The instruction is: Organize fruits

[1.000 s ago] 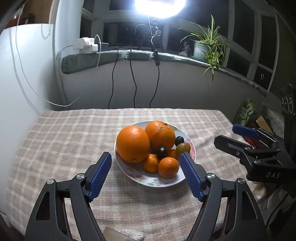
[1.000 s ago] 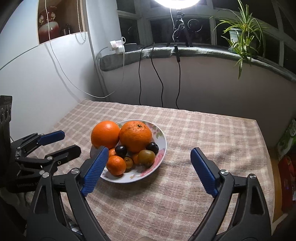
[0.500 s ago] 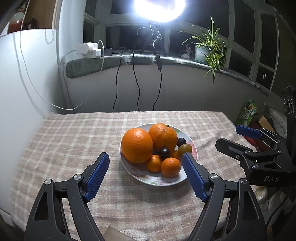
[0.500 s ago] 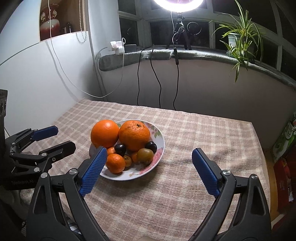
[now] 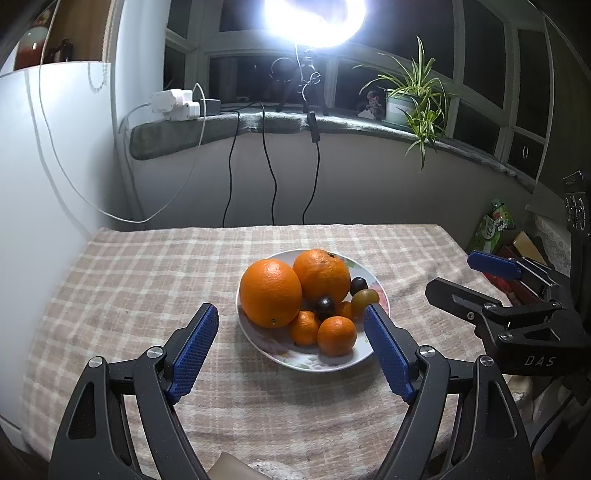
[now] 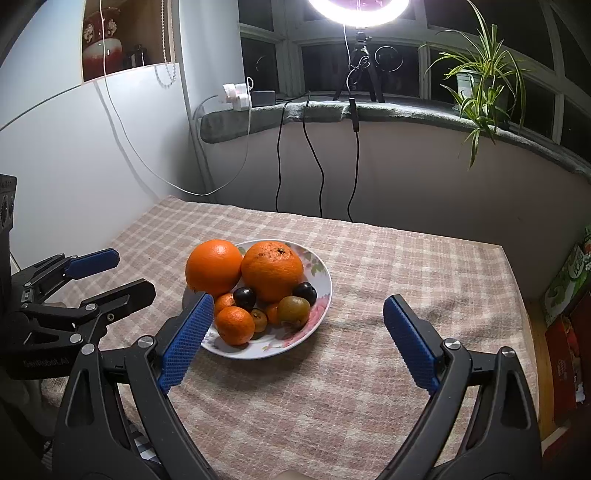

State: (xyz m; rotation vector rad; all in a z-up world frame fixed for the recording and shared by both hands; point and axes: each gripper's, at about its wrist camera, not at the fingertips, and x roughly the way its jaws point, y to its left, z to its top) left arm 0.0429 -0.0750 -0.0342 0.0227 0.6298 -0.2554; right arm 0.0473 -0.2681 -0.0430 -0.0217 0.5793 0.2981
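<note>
Here, the fruit is all heaped on one floral plate (image 5: pixel 295 363) near the middle of the checked tablecloth (image 5: pixel 129 280). Two large oranges (image 5: pixel 270 292) sit side by side at the back of the plate, touching. In front of them lie small mandarins (image 5: pixel 336 335), two dark plums (image 5: pixel 325 306) and a brownish-green fruit (image 6: pixel 293 309) toward the plate's right edge.

My left gripper (image 5: pixel 291 349) hangs above the cloth just short of the plate. Its blue pads (image 5: pixel 194 347) have just been opening and now stand wide with nothing between them. The right-hand pad overlaps the plate's near rim in that view, but I cannot tell whether it touches.

My right gripper (image 6: pixel 299 339) hovers to the right of the plate, jaws spread wide and empty, over bare cloth.

Beyond the table, black cables (image 6: pixel 317 162) hang from a grey sill (image 6: pixel 406 110), where a ring light (image 6: pixel 358 7) glares and a spider plant (image 6: pixel 480 81) stands.
</note>
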